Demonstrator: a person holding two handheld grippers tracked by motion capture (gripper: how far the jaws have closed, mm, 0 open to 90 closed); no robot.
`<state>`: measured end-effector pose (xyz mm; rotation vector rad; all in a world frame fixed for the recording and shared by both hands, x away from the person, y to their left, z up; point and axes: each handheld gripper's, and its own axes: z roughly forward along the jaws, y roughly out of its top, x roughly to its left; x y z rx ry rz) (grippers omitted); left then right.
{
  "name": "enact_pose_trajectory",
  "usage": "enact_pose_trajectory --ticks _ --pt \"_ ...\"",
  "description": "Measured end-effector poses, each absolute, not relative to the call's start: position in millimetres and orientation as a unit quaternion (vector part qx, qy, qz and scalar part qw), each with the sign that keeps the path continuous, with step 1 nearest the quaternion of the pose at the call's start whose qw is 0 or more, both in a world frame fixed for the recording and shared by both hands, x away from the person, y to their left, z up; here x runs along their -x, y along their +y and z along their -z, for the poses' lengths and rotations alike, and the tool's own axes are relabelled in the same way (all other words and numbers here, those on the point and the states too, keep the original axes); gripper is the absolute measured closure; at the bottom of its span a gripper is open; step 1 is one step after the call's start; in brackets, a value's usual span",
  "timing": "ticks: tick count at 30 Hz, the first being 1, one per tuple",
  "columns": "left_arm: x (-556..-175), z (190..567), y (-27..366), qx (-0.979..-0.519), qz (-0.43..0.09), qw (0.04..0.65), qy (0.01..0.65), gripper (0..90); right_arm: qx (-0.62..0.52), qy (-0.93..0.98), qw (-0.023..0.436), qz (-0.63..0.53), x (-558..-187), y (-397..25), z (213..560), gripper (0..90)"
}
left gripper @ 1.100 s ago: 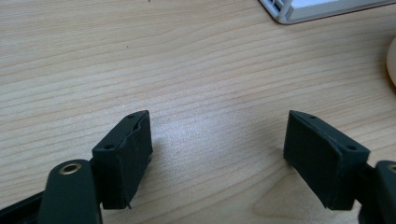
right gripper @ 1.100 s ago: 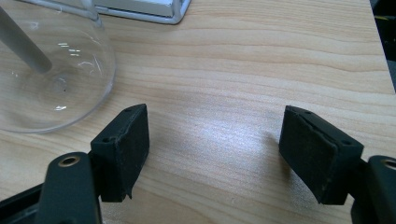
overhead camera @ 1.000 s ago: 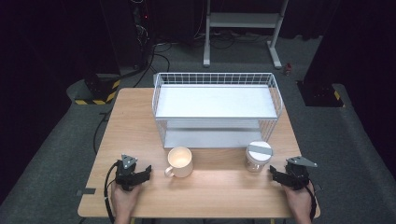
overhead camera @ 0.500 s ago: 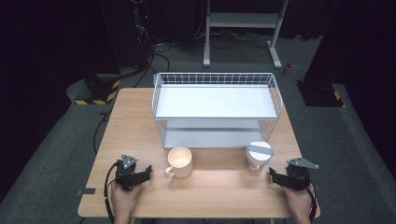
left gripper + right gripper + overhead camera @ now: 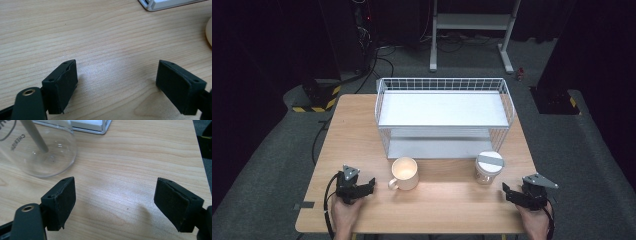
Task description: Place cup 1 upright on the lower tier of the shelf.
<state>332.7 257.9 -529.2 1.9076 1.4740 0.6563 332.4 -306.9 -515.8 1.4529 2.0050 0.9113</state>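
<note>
Both my hands rest at the near edge of the wooden table (image 5: 362, 125), one gripper in each.

My left gripper (image 5: 371, 184) sits near the front left corner, jaws spread wide with nothing but bare wood grain between them. In the left gripper view the gripper (image 5: 116, 83) points across the tabletop; the rounded cream edge of the mug (image 5: 209, 30) shows at the far right, and a corner of the white rack's base (image 5: 160, 4) at the top. From the high view the mug (image 5: 405, 173) stands upright just to the right of this gripper — near, not touching — with its handle turned toward my left hand.

My right gripper (image 5: 508, 192) sits near the front right corner, jaws likewise spread and holding nothing. In the right gripper view the gripper (image 5: 115, 203) looks along the wood toward a clear glass jar (image 5: 37, 147) at upper left, with dark lettering on its wall; I cannot read it whole. From the high view the jar (image 5: 488, 168) stands upright with a grey lid, just ahead and left of this gripper, apart from it.

Behind mug and jar stands the white wire rack (image 5: 442, 107) — two tiers, a flat white shelf above and another below. Both vessels stand just in front of its lower shelf.
</note>
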Motion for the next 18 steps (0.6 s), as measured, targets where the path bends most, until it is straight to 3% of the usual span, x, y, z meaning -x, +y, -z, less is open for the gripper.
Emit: enact_pose_trajectory --ticks 18 --pt "-332.8 529.3 257.7 -0.724 -0.247 0.315 0.561 16.2 -0.511 0.747 0.249 -0.345 -317.7 -296.5 511.3 18.0"
